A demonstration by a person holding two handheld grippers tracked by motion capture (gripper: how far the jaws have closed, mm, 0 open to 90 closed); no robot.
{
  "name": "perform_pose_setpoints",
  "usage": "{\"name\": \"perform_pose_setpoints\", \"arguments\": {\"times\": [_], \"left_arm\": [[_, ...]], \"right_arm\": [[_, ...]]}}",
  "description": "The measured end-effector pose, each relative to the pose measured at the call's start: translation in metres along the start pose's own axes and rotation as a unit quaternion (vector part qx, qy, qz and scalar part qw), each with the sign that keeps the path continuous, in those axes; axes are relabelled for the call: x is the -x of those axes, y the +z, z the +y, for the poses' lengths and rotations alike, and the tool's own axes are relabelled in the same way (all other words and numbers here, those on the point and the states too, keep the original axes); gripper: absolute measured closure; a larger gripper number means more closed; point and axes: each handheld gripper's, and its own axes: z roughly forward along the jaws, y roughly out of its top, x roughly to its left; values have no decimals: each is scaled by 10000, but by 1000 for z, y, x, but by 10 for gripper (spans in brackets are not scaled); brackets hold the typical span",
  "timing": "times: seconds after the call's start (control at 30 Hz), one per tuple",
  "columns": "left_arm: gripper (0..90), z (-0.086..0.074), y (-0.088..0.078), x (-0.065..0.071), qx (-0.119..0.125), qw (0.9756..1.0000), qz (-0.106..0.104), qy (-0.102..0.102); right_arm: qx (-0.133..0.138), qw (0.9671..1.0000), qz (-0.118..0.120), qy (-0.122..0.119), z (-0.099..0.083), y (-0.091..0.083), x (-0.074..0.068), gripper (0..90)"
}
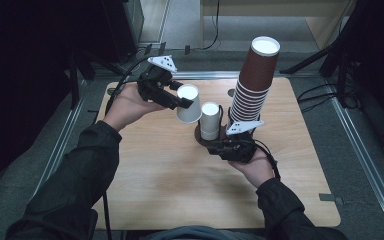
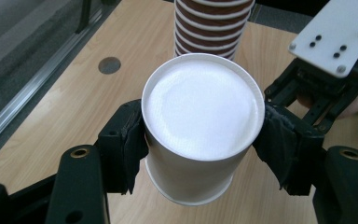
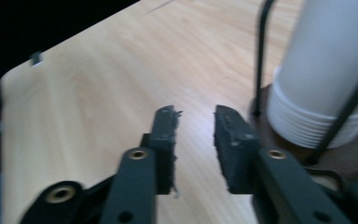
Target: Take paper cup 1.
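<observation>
Paper cup is clamped in the left hand-held gripper, up in the air beside the tall brown cup stack. It looks light and squashy, so hold its sides gently. The right hand-held gripper is apart, holding nothing.

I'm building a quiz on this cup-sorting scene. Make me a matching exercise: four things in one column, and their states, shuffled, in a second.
Things:
1. single white cup
2. brown cup stack
3. white cup stack
4. right gripper

States:
A. tall and leaning, upside down on the table
B. jaws apart with nothing between them
C. clamped upside down in the left gripper, off the table
D. short, standing in the dark wire holder

Pairs: 1-C, 2-A, 3-D, 4-B
</observation>
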Motion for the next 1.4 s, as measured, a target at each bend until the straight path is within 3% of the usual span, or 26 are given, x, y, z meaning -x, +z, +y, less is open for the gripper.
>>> {"name": "perform_pose_setpoints", "arguments": {"times": [0.07, 0.17, 0.27, 0.33, 0.53, 0.73, 0.97, 1.07, 1.23, 1.4], "left_arm": [[355, -7, -2, 3, 1, 10000, -16, -4], [355, -17, -5, 7, 27, 10000, -59, -36], [355, -24, -5, 11, 15, 10000, -78, -40], [354, -35, -5, 15, -19, 9999, -107, -67], [354, -53, -2, 24, 71, 9999, -95, -109], [354, -76, 7, 32, 181, 9989, -273, -341], [354, -93, 21, 36, 160, 9983, -358, -434], [354, -100, 29, 36, 114, 9976, -427, -537], [353, -105, 38, 41, -19, 9984, -386, -414], [353, -110, 46, 46, 43, 9976, -503, -465]], "right_arm": [[-38, 9997, 185, -122, 1, -1, -1, 581], [-206, 9993, 303, -93, 2, -2, -2, 500], [-244, 9986, 470, -53, 3, -4, -1, 469], [-224, 9981, 561, -153, 4, -6, 0, 419], [-228, 9968, 708, -284, 5, -9, 1, 370], [-254, 9956, 762, -475, 4, -6, -2, 355], [-179, 9949, 893, -427, 5, -2, -1, 299], [-167, 9934, 1070, -383, 5, -1, 1, 283], [-244, 9917, 1195, -409, 3, -1, 2, 283], [-278, 9918, 1178, -410, 3, 1, 4, 232]]}}
